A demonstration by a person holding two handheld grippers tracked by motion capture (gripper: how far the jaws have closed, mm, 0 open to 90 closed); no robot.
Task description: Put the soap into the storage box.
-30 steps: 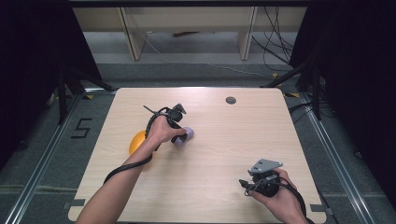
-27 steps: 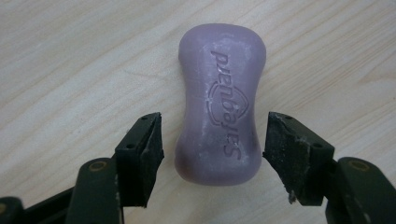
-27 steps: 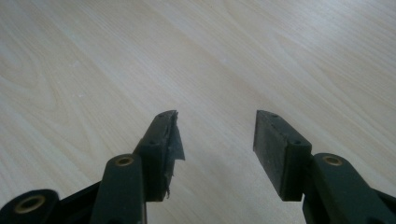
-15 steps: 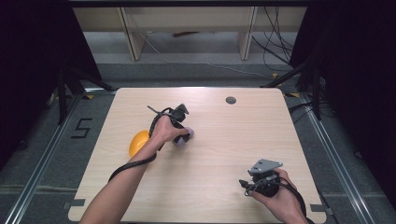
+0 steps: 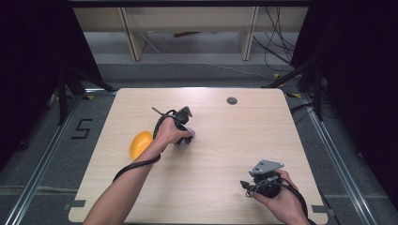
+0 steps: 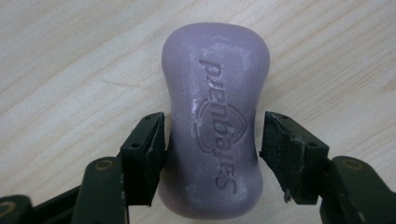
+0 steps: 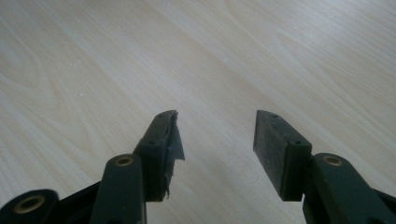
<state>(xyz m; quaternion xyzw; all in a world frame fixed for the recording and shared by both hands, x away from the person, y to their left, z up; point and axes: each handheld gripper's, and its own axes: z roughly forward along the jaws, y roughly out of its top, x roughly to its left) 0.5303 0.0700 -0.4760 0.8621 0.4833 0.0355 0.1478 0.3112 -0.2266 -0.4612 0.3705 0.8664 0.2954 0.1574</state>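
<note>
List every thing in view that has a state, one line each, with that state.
Purple soap bar: lying flat on the table, embossed face up, between the left tongs' jaws.
Left tongs: open, jaws either side of the soap, small gaps showing.
Right tongs: open, nothing between the jaws, above bare wood.
Orange object: resting on the table beside the left forearm, untouched.
Table: light wood, with a round hole near its far edge.

surface: light wooden table (image 5: 220, 140) | on it: purple soap bar (image 6: 215, 126), lying flat; orange round thing (image 5: 140, 144) near left edge
</note>
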